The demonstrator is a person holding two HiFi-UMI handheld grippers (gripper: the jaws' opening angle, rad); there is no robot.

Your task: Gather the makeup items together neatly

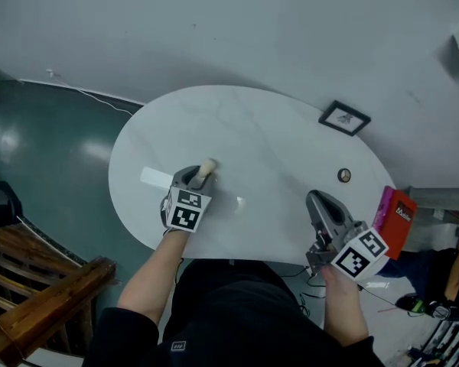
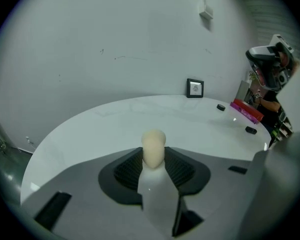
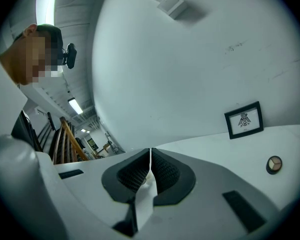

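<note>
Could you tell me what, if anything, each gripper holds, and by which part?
Left gripper holds a cream item by its lower part; right gripper is shut, empty.

The table (image 1: 252, 136) under both tools is white, smooth and faintly glossy, with pale marble-like veins. The left gripper (image 1: 201, 173) and right gripper (image 1: 317, 201) have matt grey plastic shells; their pads (image 2: 127, 169) are black and finely ribbed. Between the left pads sits a matt cream makeup item (image 2: 153, 146). Beside the right gripper, a pink box (image 1: 394, 220) looks like glossy card. Left of the left gripper, a bench (image 1: 46, 312) is varnished brown wood.
</note>
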